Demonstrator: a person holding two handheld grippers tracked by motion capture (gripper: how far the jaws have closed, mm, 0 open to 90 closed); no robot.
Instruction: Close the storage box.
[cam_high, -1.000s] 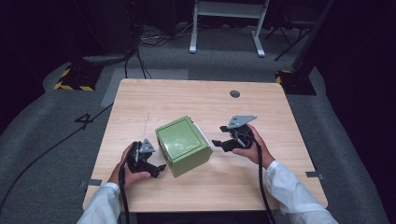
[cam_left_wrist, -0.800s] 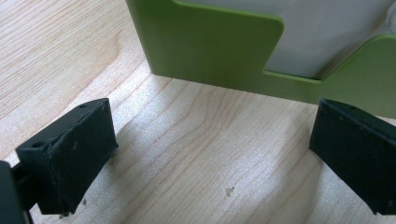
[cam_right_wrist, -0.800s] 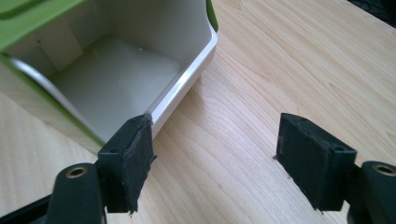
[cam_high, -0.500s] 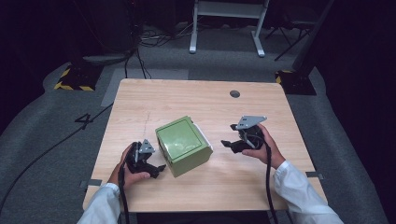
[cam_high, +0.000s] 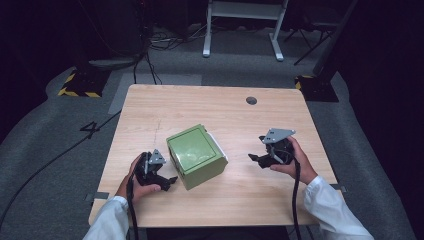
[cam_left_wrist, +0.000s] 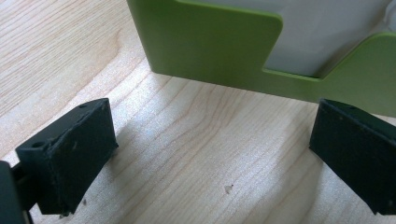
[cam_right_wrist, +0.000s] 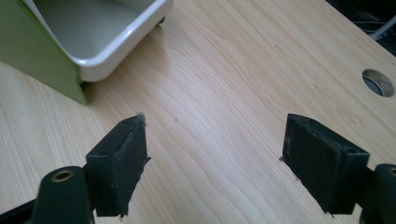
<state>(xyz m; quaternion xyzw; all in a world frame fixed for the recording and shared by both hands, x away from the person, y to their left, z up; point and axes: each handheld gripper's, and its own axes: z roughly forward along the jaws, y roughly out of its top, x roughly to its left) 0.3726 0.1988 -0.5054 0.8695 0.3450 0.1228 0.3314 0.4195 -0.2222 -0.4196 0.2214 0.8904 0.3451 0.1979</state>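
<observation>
Green plastic forms the outer shell of the box (cam_high: 196, 155), which stands on the wooden table (cam_high: 210, 107) between the two grippers; a white inner tray (cam_right_wrist: 105, 35) projects from the box side that faces the right gripper. The left gripper (cam_high: 169, 181) lies just beside the box's near left corner, its jaws spread with only bare wood between them; in the left gripper view the green wall (cam_left_wrist: 219, 44), with a stepped cut-out that exposes the white liner, stands directly ahead of the jaws, close but not touching.

The right gripper (cam_high: 254, 157) is well apart from the box, jaws spread and holding nothing. In the right gripper view the tray's open corner lies ahead and to the left of the jaws, and a round cable hole (cam_right_wrist: 379, 82) in the table lies ahead and to the right. Nothing stands between either pair of jaws and the box.

Compared with one second ago, the right gripper has drawn away from the box toward the table's right edge, and its jaws have just been opening with nothing between them. The left gripper and the box are unchanged.
</observation>
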